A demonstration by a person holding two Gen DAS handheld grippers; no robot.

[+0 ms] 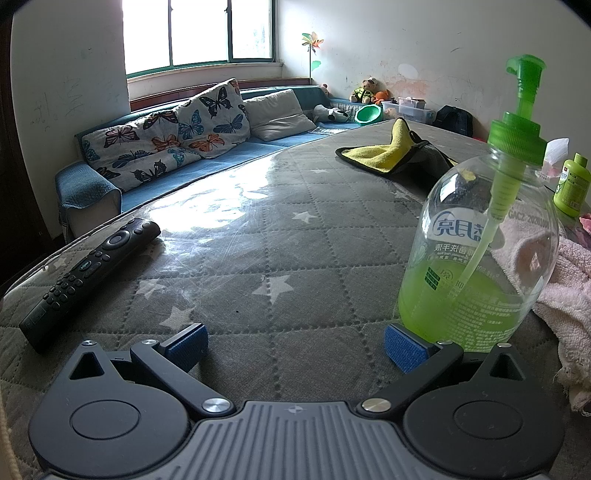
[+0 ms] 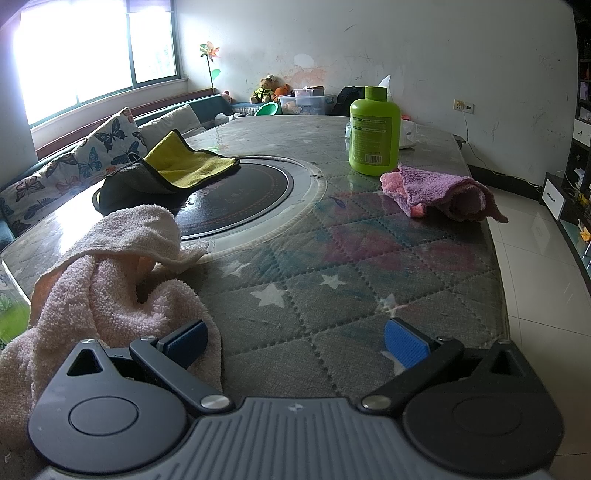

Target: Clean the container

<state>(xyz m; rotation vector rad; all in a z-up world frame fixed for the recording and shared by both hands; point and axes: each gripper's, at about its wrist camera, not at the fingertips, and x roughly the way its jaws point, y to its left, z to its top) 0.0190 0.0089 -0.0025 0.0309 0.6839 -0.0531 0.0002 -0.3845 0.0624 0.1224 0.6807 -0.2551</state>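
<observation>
A white-walled room with a bright window (image 1: 195, 33) and a blue sofa (image 1: 207, 162) holds a large table (image 1: 295, 258) under a grey star-quilted cover with a clear sheet on top; a round black hob (image 2: 240, 192) is set in its middle. On the table lie a yellow cloth (image 1: 384, 151), a pink towel (image 2: 110, 266), a purple rag (image 2: 439, 192), a remote (image 1: 88, 273) and an opaque green bottle (image 2: 373, 129). The pump bottle (image 1: 480, 243) (clear, about a third full of green liquid) stands upright at the near edge, just beside the towel. The left gripper (image 1: 295, 341) sits low over the cover, jaws wide and empty, its right pad close against the pump bottle's base. The right gripper (image 2: 295, 341) is also spread wide and empty, its left finger at the towel's edge.
</observation>
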